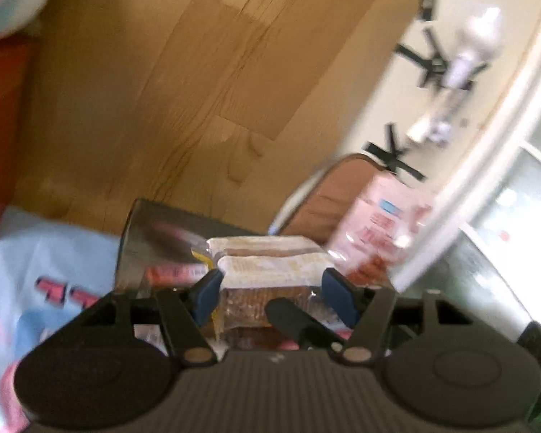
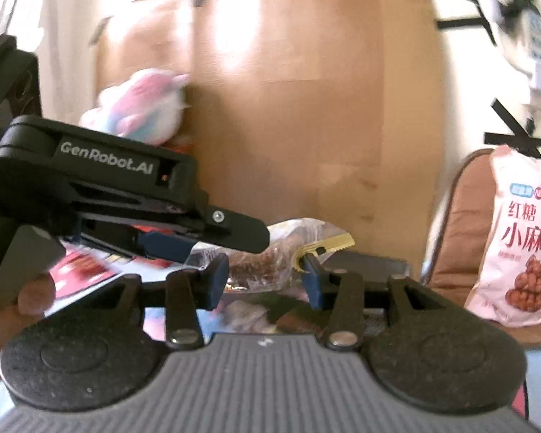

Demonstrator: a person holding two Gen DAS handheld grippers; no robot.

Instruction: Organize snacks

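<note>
Left hand-held gripper [image 1: 270,290]: blue pads set either side of a clear-wrapped pack of layered tan and cream wafer snacks [image 1: 270,263]; pads sit close to the pack's sides, but contact cannot be confirmed through the blur, so its state cannot be told.
Right hand-held gripper [image 2: 267,278]: blue pads on either side of a crinkled clear plastic snack bag with brown contents and a yellow serrated seal [image 2: 288,249]; the pad at 3 o'clock touches the yellow seal, the pad at 9 o'clock lies against the bag's edge; a firm pinch cannot be told.
Left gripper seen from the right wrist view [image 2: 205,240]: enters from 9 o'clock, its black finger reaching over the same clear bag.
Pink printed snack bag with red lettering and a picture of brown twists [image 2: 523,238]: at 3 o'clock, upright, leaning on a brown cushioned chair back [image 2: 461,216].
Large brown cardboard panel [image 2: 306,108]: upright behind everything, at 12 o'clock.
Pink, white and blue plush toy [image 2: 144,104]: at 10 o'clock, against the cardboard.
Light blue printed cloth [image 1: 47,270]: at 8 o'clock in the left wrist view.
</note>
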